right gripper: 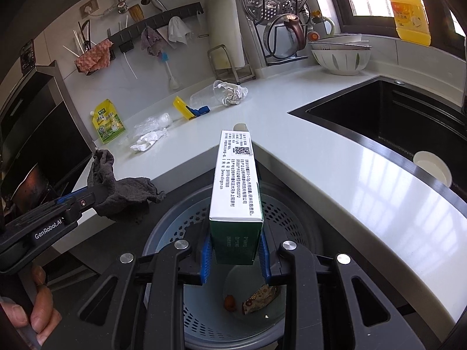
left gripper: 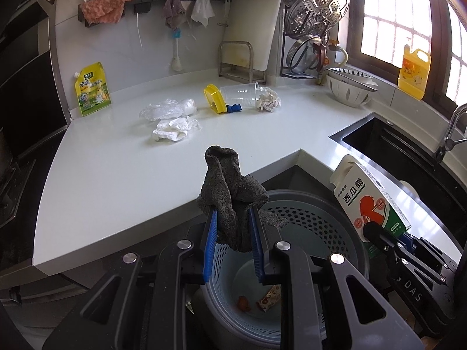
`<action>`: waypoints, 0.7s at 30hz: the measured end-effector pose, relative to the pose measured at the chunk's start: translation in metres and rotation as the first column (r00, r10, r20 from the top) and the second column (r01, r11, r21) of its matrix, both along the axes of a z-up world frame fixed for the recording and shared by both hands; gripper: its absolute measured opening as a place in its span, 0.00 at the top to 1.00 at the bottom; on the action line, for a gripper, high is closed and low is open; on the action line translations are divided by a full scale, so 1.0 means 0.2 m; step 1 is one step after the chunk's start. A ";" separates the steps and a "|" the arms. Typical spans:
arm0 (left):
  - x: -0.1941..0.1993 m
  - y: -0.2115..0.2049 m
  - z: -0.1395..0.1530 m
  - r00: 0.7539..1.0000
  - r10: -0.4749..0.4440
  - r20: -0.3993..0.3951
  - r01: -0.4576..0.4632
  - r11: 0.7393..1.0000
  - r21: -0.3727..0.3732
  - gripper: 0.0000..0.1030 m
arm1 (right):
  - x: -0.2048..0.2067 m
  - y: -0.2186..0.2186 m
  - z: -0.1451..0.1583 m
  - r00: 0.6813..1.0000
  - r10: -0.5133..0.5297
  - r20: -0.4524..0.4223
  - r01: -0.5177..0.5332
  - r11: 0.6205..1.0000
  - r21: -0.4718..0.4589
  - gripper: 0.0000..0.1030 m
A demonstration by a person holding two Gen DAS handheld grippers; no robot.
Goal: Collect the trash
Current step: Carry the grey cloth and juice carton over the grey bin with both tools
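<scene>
My left gripper (left gripper: 232, 218) is shut on a dark grey cloth (left gripper: 227, 186), which hangs over the rim of a grey perforated bin (left gripper: 335, 204). My right gripper (right gripper: 235, 250) is shut on a white and green carton (right gripper: 236, 183) held above the same bin (right gripper: 175, 224). A wrapper (right gripper: 259, 297) and an orange scrap (right gripper: 229, 302) lie at the bin's bottom. On the counter behind lie a crumpled white tissue (left gripper: 175, 129), clear plastic wrap (left gripper: 166, 109), a tipped clear cup (left gripper: 239, 94) with crumpled paper (left gripper: 268, 102), and a yellow lid (left gripper: 214, 97).
A yellow-green pouch (left gripper: 93, 89) leans on the left wall. The black sink (right gripper: 379, 116) lies to the right, with stacked bowls (right gripper: 340, 55), a pot-lid rack (right gripper: 277, 8) and a yellow detergent bottle (right gripper: 408, 11) behind it. A hand (right gripper: 38, 315) holds the left gripper's handle.
</scene>
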State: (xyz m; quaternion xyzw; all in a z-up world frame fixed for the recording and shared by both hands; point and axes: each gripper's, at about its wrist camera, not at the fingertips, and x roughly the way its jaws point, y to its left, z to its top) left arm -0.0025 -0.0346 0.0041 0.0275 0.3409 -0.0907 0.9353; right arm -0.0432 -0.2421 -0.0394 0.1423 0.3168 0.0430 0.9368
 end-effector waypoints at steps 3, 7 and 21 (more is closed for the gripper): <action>-0.02 0.00 -0.03 1.000 0.000 -0.011 -0.001 1.000 -0.005 0.79 | -0.03 0.01 -0.02 1.000 0.005 -0.006 -0.005 1.000 -0.004 0.75; -0.03 -0.01 -0.08 0.999 0.001 -0.034 -0.001 1.000 -0.020 0.79 | -0.07 0.03 -0.04 1.000 0.010 -0.015 -0.010 1.000 -0.014 0.75; -0.06 -0.05 -0.20 0.996 -0.026 -0.082 0.026 1.000 -0.001 0.79 | -0.13 0.04 -0.13 0.997 0.014 -0.071 -0.016 0.999 -0.028 0.75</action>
